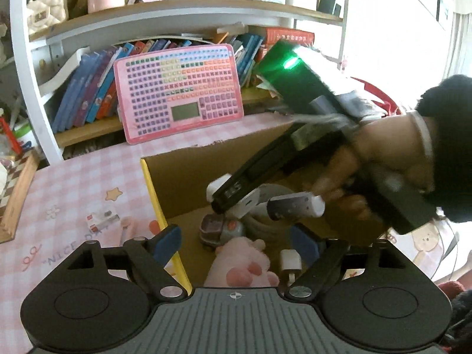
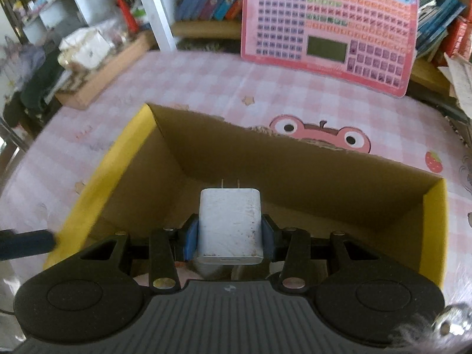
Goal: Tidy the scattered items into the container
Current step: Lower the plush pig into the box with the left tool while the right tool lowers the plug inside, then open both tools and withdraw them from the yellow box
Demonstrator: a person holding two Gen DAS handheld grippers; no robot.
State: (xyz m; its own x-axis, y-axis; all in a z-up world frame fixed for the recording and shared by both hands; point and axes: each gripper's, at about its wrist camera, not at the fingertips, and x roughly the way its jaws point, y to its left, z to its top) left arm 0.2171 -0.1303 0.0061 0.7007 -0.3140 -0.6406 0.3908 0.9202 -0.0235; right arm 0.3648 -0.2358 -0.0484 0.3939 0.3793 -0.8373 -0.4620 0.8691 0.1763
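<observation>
An open cardboard box [image 1: 183, 183] with a yellow rim stands on the pink checked tablecloth. Inside lie a pink plush paw [image 1: 239, 265], a small toy car [image 1: 218, 230], a white charger [image 1: 290, 265] and a coiled white cable [image 1: 265, 221]. My left gripper [image 1: 236, 242] hangs open over the box's near end, its blue pads touching nothing. My right gripper [image 2: 230, 233] is shut on a white plug adapter [image 2: 230, 224], prongs pointing away, above the inside of the box [image 2: 265, 159]. From the left wrist view, the right gripper [image 1: 244, 206] reaches in from the upper right.
A small white and red packet [image 1: 100, 219] lies on the cloth left of the box. A pink keyboard toy [image 1: 177, 91] leans against the bookshelf behind. A wooden tray [image 2: 97, 73] with clutter sits at the table's left edge. A hand [image 1: 383, 153] holds the right gripper.
</observation>
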